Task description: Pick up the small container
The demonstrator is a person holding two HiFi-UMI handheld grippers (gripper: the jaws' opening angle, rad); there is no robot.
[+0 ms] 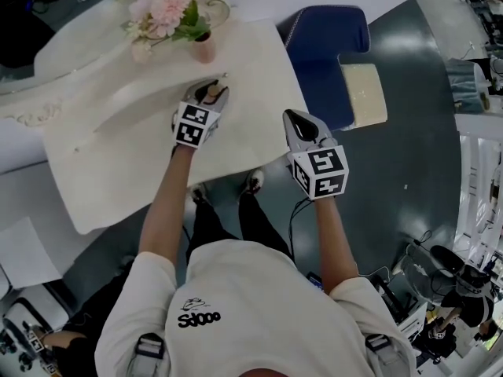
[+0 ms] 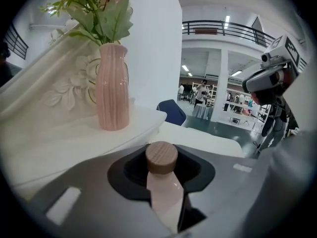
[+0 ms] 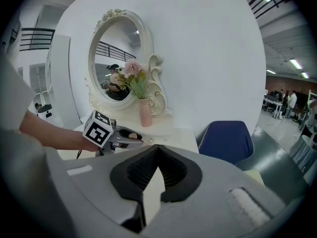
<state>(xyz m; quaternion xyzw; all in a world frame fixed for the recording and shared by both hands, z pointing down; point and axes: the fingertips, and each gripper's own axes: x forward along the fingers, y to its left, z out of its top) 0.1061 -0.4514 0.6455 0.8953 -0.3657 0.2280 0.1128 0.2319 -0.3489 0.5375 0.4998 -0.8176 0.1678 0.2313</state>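
Observation:
The small container [image 2: 167, 195] is a pale pink bottle with a round wooden cap. It stands upright between the jaws of my left gripper [image 2: 163, 155], which press on its body. In the head view the cap of the small container [image 1: 212, 93] shows between the jaws of the left gripper [image 1: 211, 94], over the white dressing table [image 1: 118, 155]. My right gripper [image 1: 293, 117] hovers off the table's right corner, shut and holding nothing; in its own view the tips of the right gripper [image 3: 158, 150] meet.
A ribbed pink vase [image 2: 113, 88] of flowers [image 1: 169, 10] stands just beyond the left gripper, against an oval mirror [image 3: 116, 58]. A blue chair [image 1: 326, 45] sits right of the table. A pale mat [image 1: 363, 94] lies on the dark floor.

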